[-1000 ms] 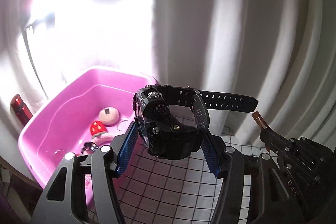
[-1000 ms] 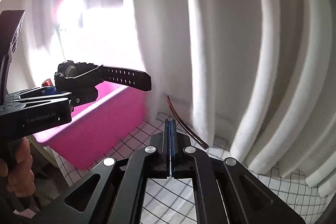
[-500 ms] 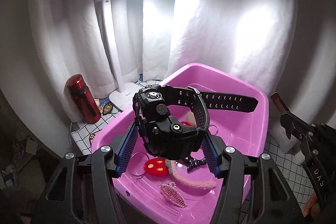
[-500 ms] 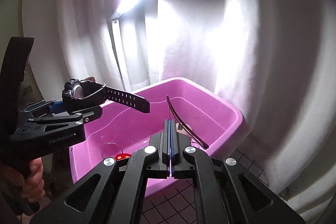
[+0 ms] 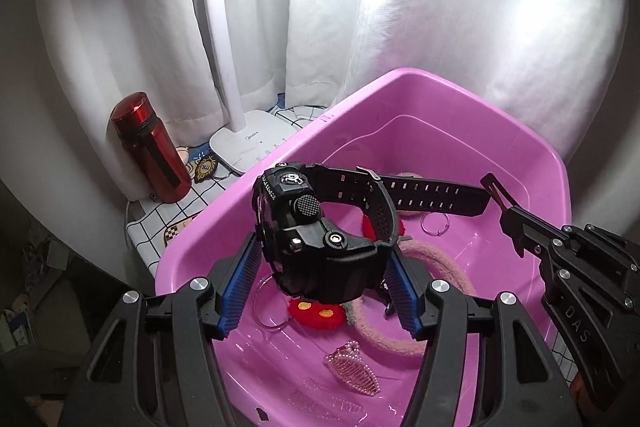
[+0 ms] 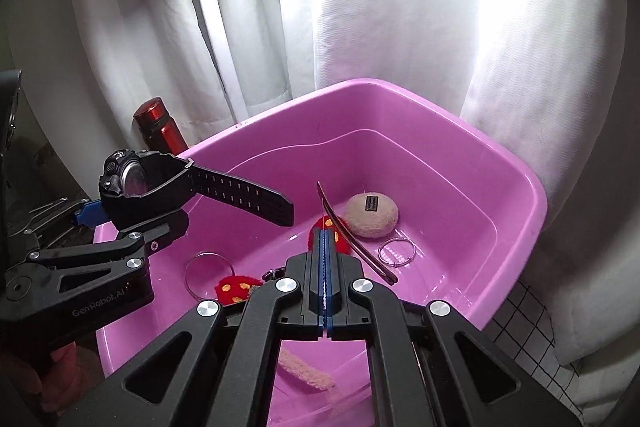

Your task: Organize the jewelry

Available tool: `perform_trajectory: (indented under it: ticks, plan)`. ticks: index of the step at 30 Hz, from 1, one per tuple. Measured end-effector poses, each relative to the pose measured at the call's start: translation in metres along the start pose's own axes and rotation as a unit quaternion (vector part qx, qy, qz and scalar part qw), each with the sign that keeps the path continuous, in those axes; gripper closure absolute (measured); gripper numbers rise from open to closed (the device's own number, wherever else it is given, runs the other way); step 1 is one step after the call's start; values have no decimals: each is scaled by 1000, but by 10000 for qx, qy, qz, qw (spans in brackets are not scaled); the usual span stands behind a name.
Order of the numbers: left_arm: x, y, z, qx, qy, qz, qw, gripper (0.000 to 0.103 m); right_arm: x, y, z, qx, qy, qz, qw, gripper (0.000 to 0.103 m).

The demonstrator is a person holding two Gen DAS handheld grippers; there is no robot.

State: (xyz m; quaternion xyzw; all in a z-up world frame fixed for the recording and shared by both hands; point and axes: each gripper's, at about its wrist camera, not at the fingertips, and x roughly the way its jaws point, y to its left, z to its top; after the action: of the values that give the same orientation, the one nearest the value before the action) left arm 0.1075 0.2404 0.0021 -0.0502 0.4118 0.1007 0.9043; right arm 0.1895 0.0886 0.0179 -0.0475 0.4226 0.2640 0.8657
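My left gripper [image 5: 320, 259] is shut on a chunky black wristwatch [image 5: 320, 227] and holds it above the pink plastic tub [image 5: 440, 95]. The watch also shows in the right wrist view [image 6: 160, 191], over the tub's left rim. My right gripper [image 6: 325, 239] is shut on a thin dark curved hair clip [image 6: 352, 235] and hovers over the tub [image 6: 480, 155]. In the tub lie red felt clips [image 5: 316, 313], a pink fuzzy headband [image 5: 432, 267], a beaded pink clip [image 5: 354, 371], a beige pom-pom [image 6: 371, 211] and wire hoops [image 6: 394, 251].
A red bottle [image 5: 150, 147] and the white base of a desk lamp [image 5: 252, 143] stand left of the tub on a checked cloth [image 5: 160, 215]. White curtains [image 5: 480, 7] hang close behind. Checked cloth also shows at the right [image 6: 528, 319].
Both grippers have swung left from the curtain to above the pink tub and come lower and closer over it. Each keeps its grip.
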Motion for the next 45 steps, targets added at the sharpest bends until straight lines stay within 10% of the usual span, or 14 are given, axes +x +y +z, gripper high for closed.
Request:
perform_trajectory:
  ticks: [4,6,8,15,45]
  plan:
    - [9,1,-1,-39,149,17,9999,42,12,-3,1,16,170,-127,9998,100]
    - [11,2,-1,-22,173,33,9998,42,14,-5,2,39,173,-271,9995,56]
    - [8,2,-1,15,79,87,9999,42,11,-7,4,105,59,-339,9994,35]
    - [-10,2,6,111,-291,303,9991,16,-3,-21,2,392,-75,-517,9979,35]
    - [-45,-5,-14,-133,-215,349,9991,11,-64,-3,-37,36,-268,-1020,9944,32]
